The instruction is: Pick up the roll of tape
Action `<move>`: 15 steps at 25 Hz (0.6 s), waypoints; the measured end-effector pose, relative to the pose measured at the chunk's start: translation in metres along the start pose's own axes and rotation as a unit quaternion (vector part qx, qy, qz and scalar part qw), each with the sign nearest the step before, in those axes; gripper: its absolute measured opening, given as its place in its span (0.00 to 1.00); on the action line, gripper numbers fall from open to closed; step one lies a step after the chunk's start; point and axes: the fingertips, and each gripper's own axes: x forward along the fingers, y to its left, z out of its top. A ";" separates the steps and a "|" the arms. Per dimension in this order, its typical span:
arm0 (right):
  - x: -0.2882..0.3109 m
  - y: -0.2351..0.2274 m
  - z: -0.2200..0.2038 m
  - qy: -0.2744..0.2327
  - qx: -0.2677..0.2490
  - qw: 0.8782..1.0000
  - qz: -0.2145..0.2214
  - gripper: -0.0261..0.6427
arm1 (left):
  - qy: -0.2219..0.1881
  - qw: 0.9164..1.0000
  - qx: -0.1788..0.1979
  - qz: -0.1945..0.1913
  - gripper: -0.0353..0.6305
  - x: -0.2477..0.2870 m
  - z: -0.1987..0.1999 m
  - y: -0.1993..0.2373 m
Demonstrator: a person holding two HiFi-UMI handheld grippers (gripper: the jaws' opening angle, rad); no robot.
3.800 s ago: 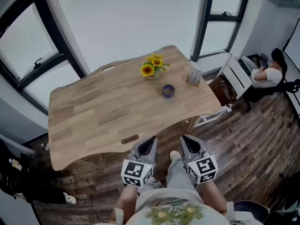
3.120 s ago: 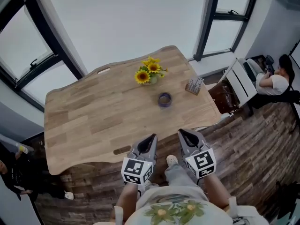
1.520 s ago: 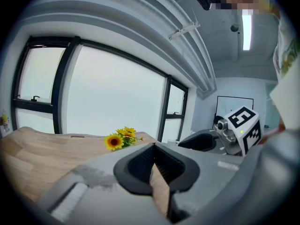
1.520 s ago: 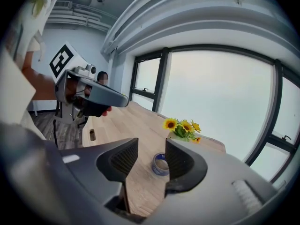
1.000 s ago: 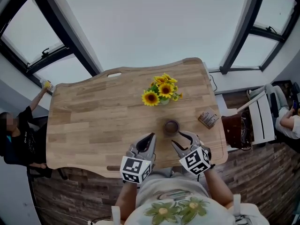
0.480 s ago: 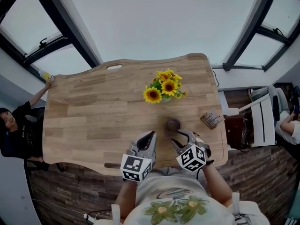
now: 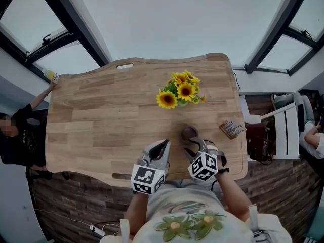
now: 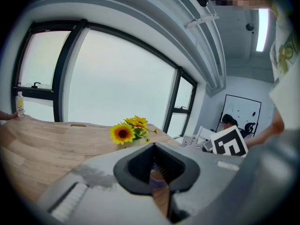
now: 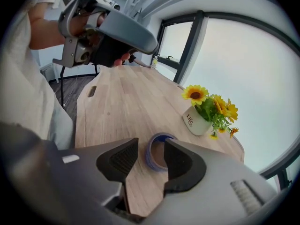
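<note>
Right claw (image 9: 151, 143), jaws apart, is right at the roll of tape (image 9: 151, 157).

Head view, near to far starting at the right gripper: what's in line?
right gripper → roll of tape → sunflowers → far edge of table

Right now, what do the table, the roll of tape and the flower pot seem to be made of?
The table: wood, light jointed planks with visible grain, matt. The roll of tape: blue film or paper wound in a ring; which, I cannot tell. The pot: probably glazed ceramic, white and smooth, with printed letters.
</note>
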 end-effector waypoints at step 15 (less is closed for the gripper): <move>0.042 0.010 -0.021 0.059 -0.041 0.997 0.034 0.29 | 0.018 1.000 -0.010 -0.001 0.06 0.011 -0.008 0.013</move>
